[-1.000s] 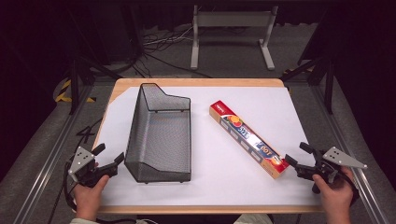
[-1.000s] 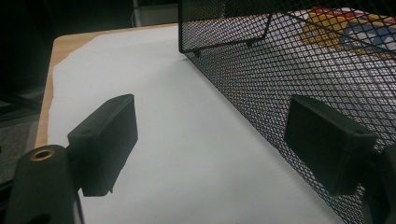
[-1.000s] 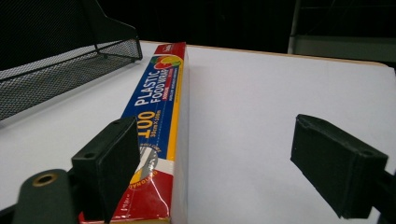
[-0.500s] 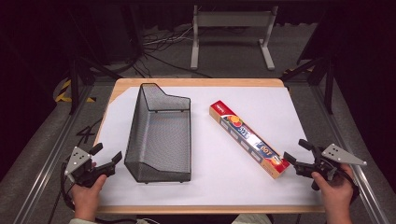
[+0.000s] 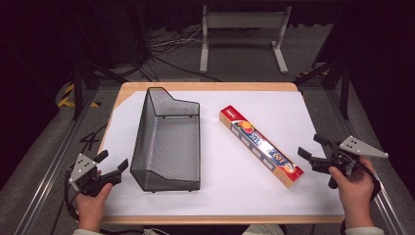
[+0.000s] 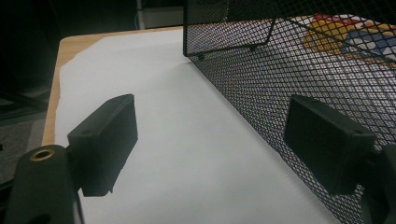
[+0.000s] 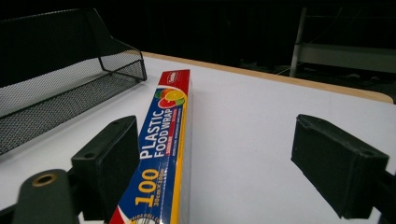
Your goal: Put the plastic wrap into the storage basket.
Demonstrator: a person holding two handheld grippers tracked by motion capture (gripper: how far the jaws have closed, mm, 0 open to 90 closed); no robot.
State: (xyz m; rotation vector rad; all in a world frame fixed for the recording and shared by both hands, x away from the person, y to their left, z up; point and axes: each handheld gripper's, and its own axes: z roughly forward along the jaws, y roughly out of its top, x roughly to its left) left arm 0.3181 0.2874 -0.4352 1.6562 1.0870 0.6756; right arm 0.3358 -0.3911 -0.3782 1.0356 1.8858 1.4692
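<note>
Just beyond the gaping right tongs (image 5: 313,150) — the plastic-wrap box (image 5: 260,145), untouched.

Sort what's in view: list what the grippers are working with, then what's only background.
In the job:
- long red-and-blue cardboard box of plastic food wrap, ahead of the open right gripper
- black wire-mesh tray, beside the open left gripper

Just there:
- white sheet covering the wooden table
- grey metal stand behind
- floor cables
</note>
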